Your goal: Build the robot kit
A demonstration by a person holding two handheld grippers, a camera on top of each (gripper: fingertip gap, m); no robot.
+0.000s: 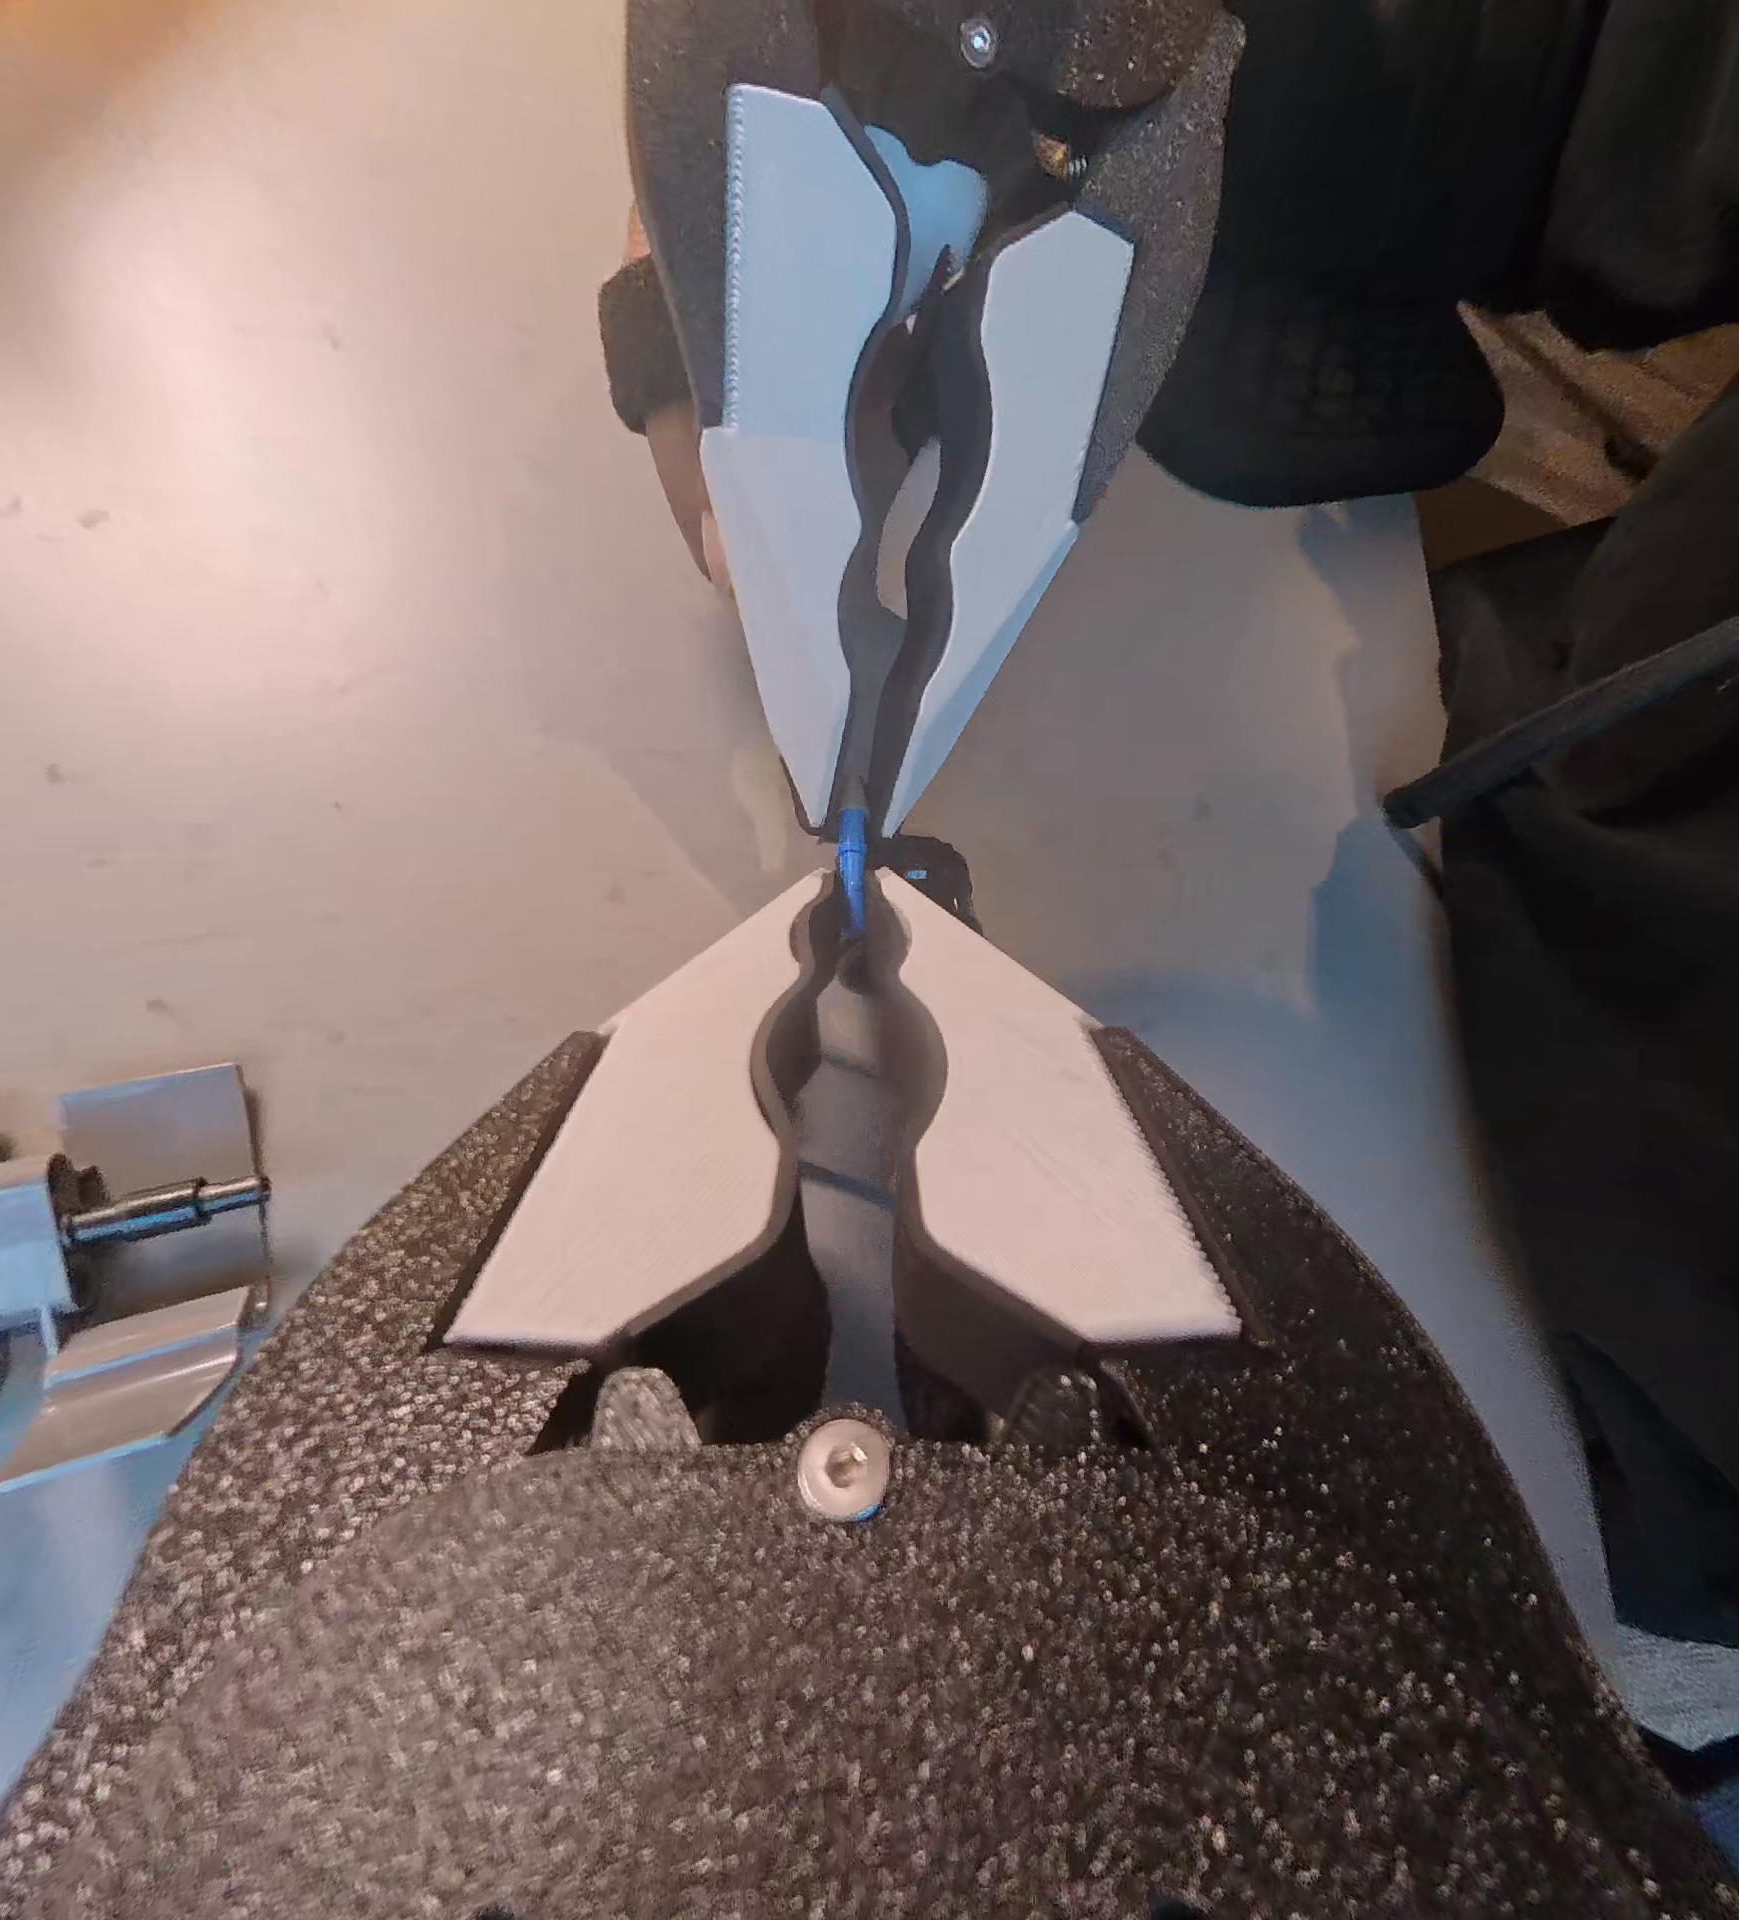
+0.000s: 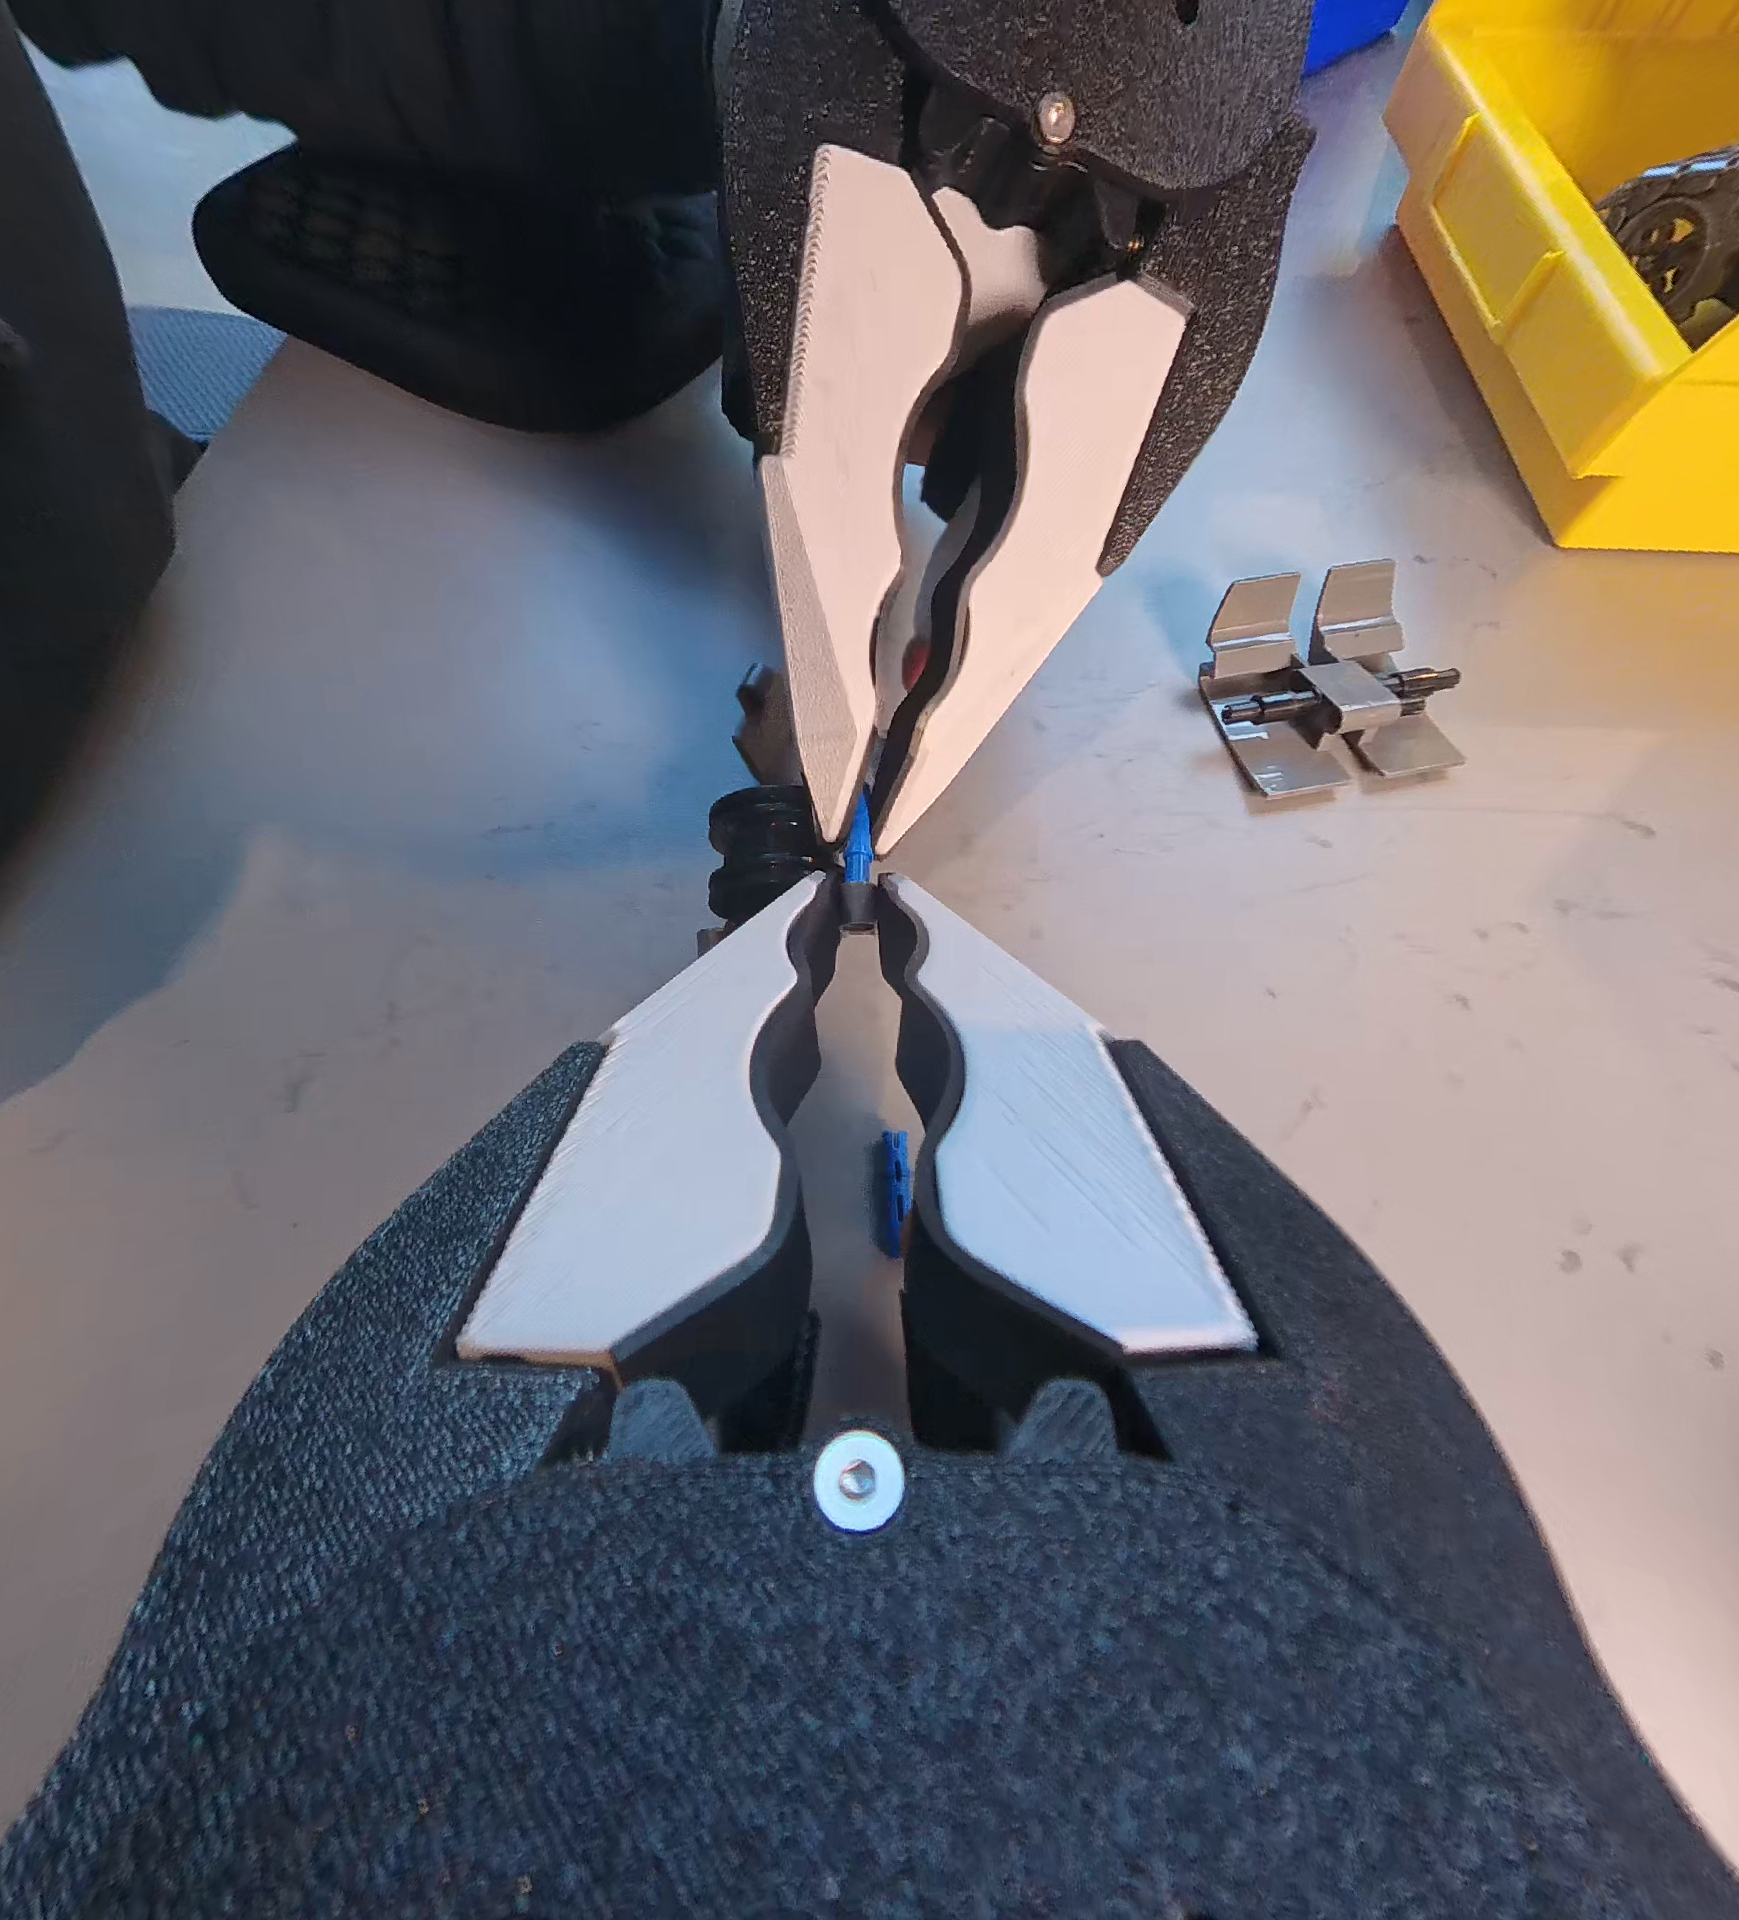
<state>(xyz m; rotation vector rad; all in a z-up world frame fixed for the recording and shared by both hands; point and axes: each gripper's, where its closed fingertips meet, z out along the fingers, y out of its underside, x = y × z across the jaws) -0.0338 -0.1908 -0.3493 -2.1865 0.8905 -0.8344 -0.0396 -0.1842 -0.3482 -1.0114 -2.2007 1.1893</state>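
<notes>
1. Grippers meet tip to tip in the left wrist view. Our left gripper comes up from below, its jaws squeezed almost together, nipping the lower end of a small blue pin.
2. Opposite it, the right gripper points down from the top. It too is nearly closed, and something black sits right at its tips.
3. Off to the left on the grey table we see a grey clip piece with a black rod through it, well apart from the action. Dark clothing fills the right edge.
4. Over to the right wrist view: our right gripper is pinched down on a small black part, and the pin's tip sits at that part's opening. How deep it goes, we cannot tell.
5. The left gripper reaches down from above, clamped on the pin.
6. A black coiled piece sits just left of the tips; whether it belongs to the gripped part we cannot say.
7. A spare blue pin lies on the table under our fingers. A yellow bin stands far right.
</notes>
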